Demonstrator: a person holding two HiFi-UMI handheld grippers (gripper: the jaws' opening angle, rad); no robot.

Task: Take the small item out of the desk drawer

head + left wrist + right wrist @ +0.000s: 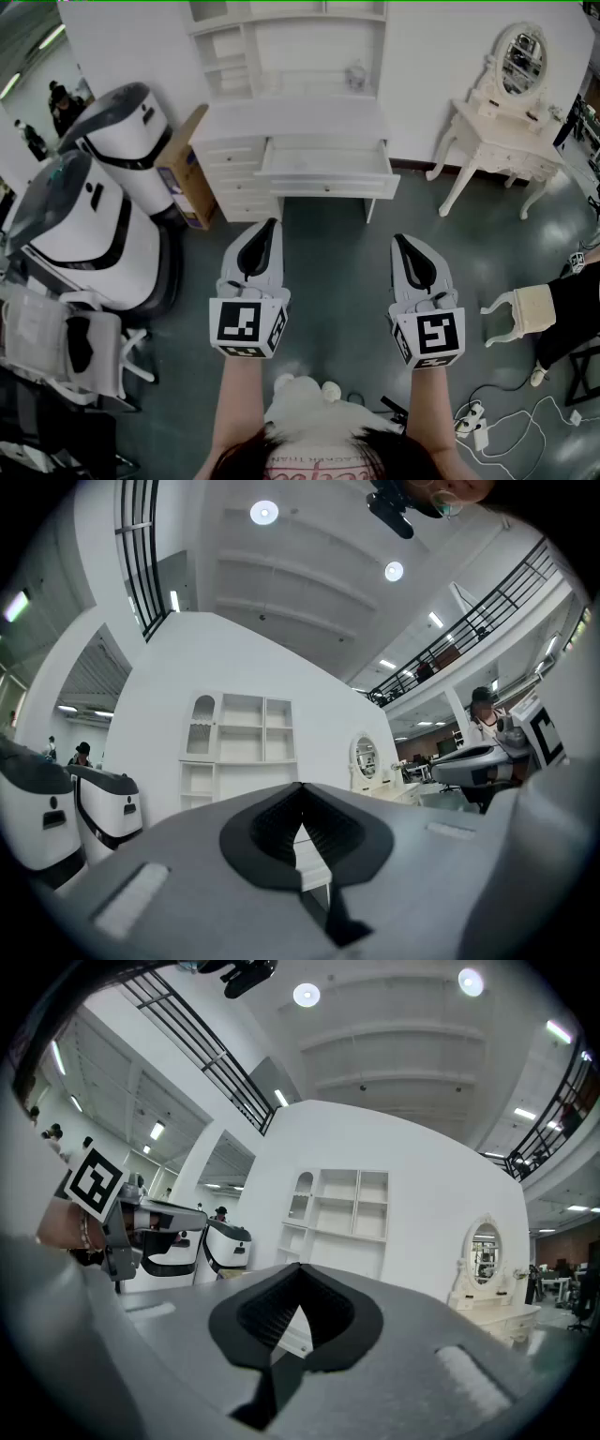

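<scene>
both grippers shut, open drawer ahead

the left gripper (pixel 270 225) and the right gripper (pixel 400 240) both have their fingers pressed together, holding nothing. ahead of them, well apart across the floor (pixel 328 272), the open drawer (pixel 328 184) juts from the desk (pixel 291 117), its length running crosswise. neither hand is clearly nearer. the small item inside cannot be made out. a cardboard box (pixel 183 178) stands left of the drawer, a dressing table (pixel 497 131) to its right.

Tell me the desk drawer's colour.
The drawer is white; the head view shows it best.

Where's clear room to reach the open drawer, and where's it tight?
Bare floor lies in front of the open drawer; the desk top above it is mostly bare. Left is crowded: white machines, a cardboard box. At right lie cables.
</scene>
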